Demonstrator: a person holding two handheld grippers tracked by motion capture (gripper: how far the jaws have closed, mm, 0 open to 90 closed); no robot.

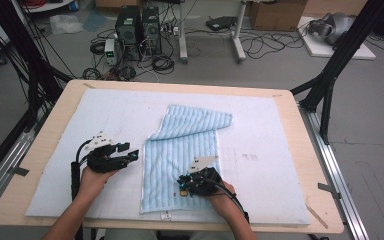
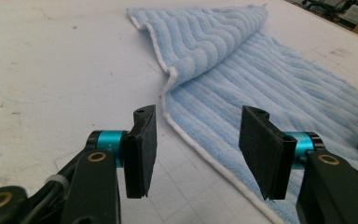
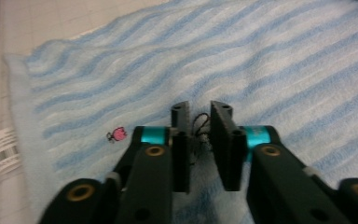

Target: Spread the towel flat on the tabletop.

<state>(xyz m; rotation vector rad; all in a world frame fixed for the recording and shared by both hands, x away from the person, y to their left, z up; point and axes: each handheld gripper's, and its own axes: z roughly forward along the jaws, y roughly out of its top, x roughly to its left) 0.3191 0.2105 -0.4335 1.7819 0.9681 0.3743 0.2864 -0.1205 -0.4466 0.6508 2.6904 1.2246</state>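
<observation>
- Fingers (image 3: 181, 140) of your right gripper (image 3: 200, 140) stand almost together, only a narrow slot between the pads, and a small dark loop of thread sits in that slot; whether the pads pinch it or the cloth under it, you cannot tell from here.
- Under and all around those fingers lies the blue striped towel (image 3: 261, 65), and a small pink mark (image 3: 117, 135) on it sits just to their left in the right gripper view.
- Beyond that mark, at the towel's edge, a white label (image 3: 2, 149) pokes out.
- Your left gripper (image 2: 196, 154) has its fingers (image 2: 142, 154) about half open, with nothing between them.
- That pair hovers over the white mat (image 2: 51, 70), just beside the towel's white-hemmed side edge, which runs past the far finger in the left gripper view.
- Ahead of the left fingers, the towel's far end is folded back over itself, making a soft rolled bend.
- From the high view, your left gripper (image 1: 111, 155) sits just off the towel (image 1: 180, 150), and your right gripper (image 1: 197, 182) rests on its near end, on the table (image 1: 290, 100).
</observation>
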